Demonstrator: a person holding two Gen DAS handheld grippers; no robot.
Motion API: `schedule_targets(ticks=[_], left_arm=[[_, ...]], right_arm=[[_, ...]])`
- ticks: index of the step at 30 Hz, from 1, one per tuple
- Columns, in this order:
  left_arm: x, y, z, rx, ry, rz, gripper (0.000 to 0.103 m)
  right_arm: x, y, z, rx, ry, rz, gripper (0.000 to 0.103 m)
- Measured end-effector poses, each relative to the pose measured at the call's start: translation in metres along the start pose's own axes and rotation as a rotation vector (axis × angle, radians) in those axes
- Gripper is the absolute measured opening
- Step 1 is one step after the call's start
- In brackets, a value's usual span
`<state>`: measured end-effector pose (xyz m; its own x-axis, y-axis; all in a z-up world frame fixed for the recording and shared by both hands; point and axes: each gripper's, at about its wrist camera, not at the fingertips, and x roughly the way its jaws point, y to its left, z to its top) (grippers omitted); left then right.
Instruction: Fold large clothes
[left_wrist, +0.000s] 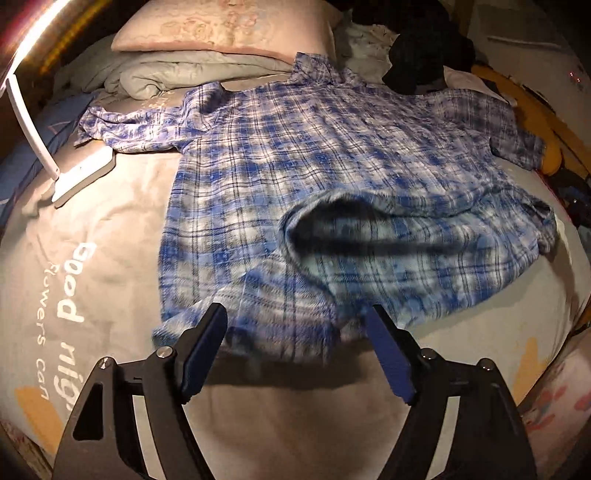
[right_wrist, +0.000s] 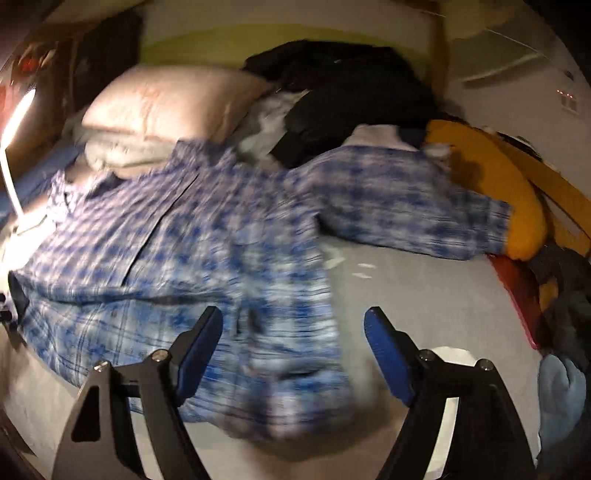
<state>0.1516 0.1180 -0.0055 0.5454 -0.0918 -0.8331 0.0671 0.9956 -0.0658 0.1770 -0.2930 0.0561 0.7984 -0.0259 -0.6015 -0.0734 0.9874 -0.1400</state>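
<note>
The shirt (left_wrist: 332, 177) is looking like light, soft cotton or flannel to me: it is draping and rumpling wherever it is lying, so it is probably going to sag and slide rather than hold any shape when lifted. Nothing about it seems fragile or heavy. I am guessing the best places to take hold are the hem corners or the shoulder seams, pinching a doubled edge so the thin cloth is not slipping out of the blue pads.

It is lying spread on the bed (left_wrist: 110, 236), front up, collar pointing toward the pillow (left_wrist: 229, 26) and hem toward the viewer. One sleeve is stretching out from the shirt toward the white lamp (left_wrist: 74, 173), the other toward the yellow cushion (right_wrist: 491, 192) on the far side. It is a blue and white plaid, long-sleeved, with a button strip running down the middle. The lower part is bunching into a raised fold with a dark hollow under it, so it is not lying flat yet.

The left tongs (left_wrist: 297, 343) are standing spread wide just over the hem, with cloth below them but nothing pinched. The right tongs (right_wrist: 293, 347) are likewise gaping, hovering over the shirt's side edge, gripping nothing. That view is blurring badly.
</note>
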Motion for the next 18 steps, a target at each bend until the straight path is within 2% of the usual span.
schedule_targets(ticks=[5,6,8,10,12,13,14,15,17,18], left_arm=[[0.015,-0.002,-0.011,0.045,0.092,-0.026,0.077],[0.017,-0.003,-0.012,0.056,0.093,-0.013,0.077],[0.022,-0.007,-0.012,0.087,0.101,0.019,0.077],[0.025,-0.009,-0.012,0.097,0.109,0.022,0.077],[0.025,-0.007,-0.011,0.092,0.111,0.013,0.077],[0.024,-0.005,-0.011,0.087,0.098,0.015,0.077],[0.021,-0.004,-0.010,0.085,0.081,0.027,0.076],[0.020,-0.001,-0.007,0.084,0.063,0.052,0.068],[0.019,0.007,-0.002,0.071,0.041,0.095,0.045],[0.019,0.011,0.001,0.060,0.032,0.093,0.011]], right_arm=[[0.021,0.035,-0.022,-0.264,0.102,0.014,0.077],[0.029,0.044,-0.027,-0.300,0.121,0.011,0.077],[0.041,0.050,-0.034,-0.305,0.139,-0.049,0.075],[0.053,0.051,-0.033,-0.288,0.162,-0.093,0.059],[0.056,0.036,-0.023,-0.196,0.151,-0.130,0.013],[0.055,0.029,-0.019,-0.161,0.147,-0.130,0.008],[0.053,0.019,-0.013,-0.117,0.126,-0.146,0.008],[0.050,0.011,-0.008,-0.089,0.099,-0.171,0.007],[0.048,-0.001,0.000,-0.048,0.076,-0.182,0.007],[0.048,-0.003,0.003,-0.030,0.074,-0.185,0.006]])
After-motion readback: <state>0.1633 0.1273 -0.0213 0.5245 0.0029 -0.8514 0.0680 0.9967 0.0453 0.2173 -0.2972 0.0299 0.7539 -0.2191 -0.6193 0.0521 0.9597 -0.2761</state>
